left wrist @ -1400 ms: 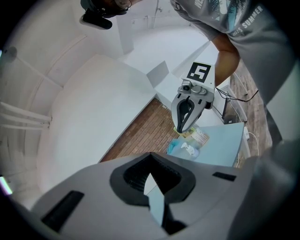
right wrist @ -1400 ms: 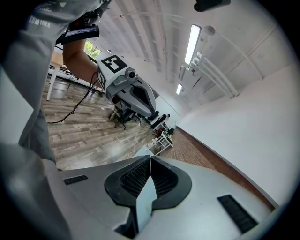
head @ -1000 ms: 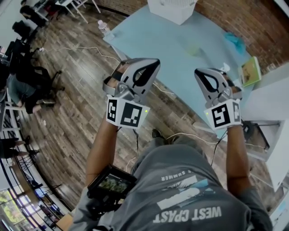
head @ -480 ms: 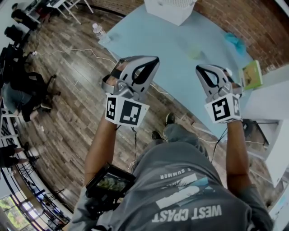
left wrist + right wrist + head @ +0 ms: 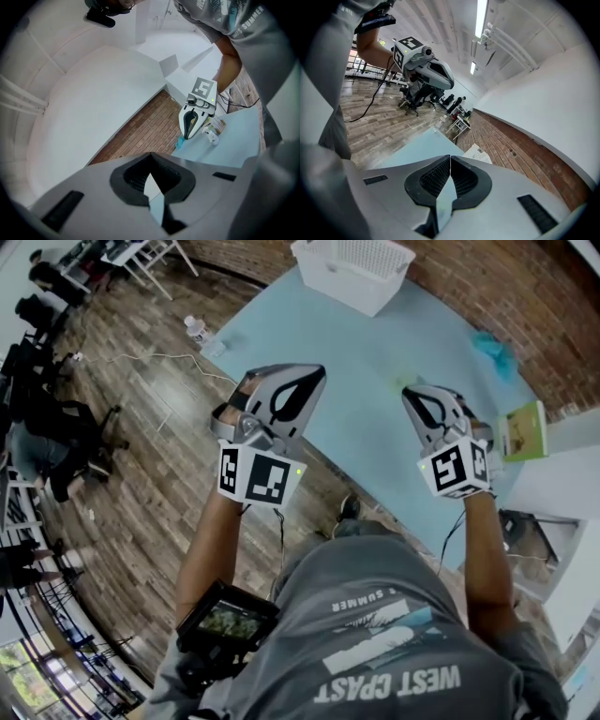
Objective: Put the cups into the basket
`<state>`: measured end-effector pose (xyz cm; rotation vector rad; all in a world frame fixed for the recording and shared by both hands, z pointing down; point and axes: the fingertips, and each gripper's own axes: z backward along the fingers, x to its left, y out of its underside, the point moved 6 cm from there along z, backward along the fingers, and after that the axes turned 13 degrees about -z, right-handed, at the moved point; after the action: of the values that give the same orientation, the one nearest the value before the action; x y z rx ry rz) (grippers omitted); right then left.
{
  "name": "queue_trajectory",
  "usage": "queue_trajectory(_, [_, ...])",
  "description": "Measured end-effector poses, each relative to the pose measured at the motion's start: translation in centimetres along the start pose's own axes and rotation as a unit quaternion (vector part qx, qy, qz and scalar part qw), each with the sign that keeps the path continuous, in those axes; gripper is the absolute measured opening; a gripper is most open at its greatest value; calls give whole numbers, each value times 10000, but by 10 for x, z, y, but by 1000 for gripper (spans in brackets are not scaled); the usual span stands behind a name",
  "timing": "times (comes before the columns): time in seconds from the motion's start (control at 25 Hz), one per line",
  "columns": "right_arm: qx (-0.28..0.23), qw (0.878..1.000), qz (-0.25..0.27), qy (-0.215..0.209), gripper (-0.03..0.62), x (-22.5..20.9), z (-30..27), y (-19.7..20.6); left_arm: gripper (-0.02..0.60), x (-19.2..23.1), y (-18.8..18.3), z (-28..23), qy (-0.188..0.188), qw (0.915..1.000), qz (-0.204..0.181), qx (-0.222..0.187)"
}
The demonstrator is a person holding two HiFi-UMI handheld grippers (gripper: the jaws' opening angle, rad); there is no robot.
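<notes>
Both claws are held out side by side in front of the person, and both are closed and empty. On the left claw (image 5: 317, 373) the pads are seen met at the tip in its own view, with nothing gripped. The right claw (image 5: 410, 392) is pressed together in the same way, with nothing between its jaws.

Under and to the left of the left claw, a wooden plank floor (image 5: 141, 474) is spread out. Beyond and to the right of the right claw, a brick wall (image 5: 534, 287) is seen. A pale blue counter (image 5: 375, 334) is laid out ahead of both claws; the right claw is held over it, while the left claw is held near its left edge.

At the far end of the counter, well ahead of both claws and nearer the left claw's line, a white slotted basket (image 5: 352, 268) is placed. Nothing can be made out inside it.

Just to the right of the right claw, a green book (image 5: 525, 427) is found at the counter's edge. Ahead of that claw and to its right, a crumpled teal cloth (image 5: 492, 341) is laid near the wall. Well to the left of the left claw, a clear bottle (image 5: 195, 329) is stood by the counter's corner. Just left of the right claw's tip, one faint greenish cup (image 5: 398, 383) is seen on the counter, too small to be made out well.
</notes>
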<state>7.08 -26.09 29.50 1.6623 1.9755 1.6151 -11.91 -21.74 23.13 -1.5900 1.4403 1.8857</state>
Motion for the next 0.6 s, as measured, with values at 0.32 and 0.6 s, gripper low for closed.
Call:
queue_trajectory(0.32, [144, 9996, -210, -110, 15, -35, -36, 40, 1, -1, 17, -51, 65, 9999, 108, 102])
queue_trajectory(0.6, [656, 9962, -462, -346, 17, -56, -77, 80, 0, 0, 37, -86, 241, 9996, 159, 7])
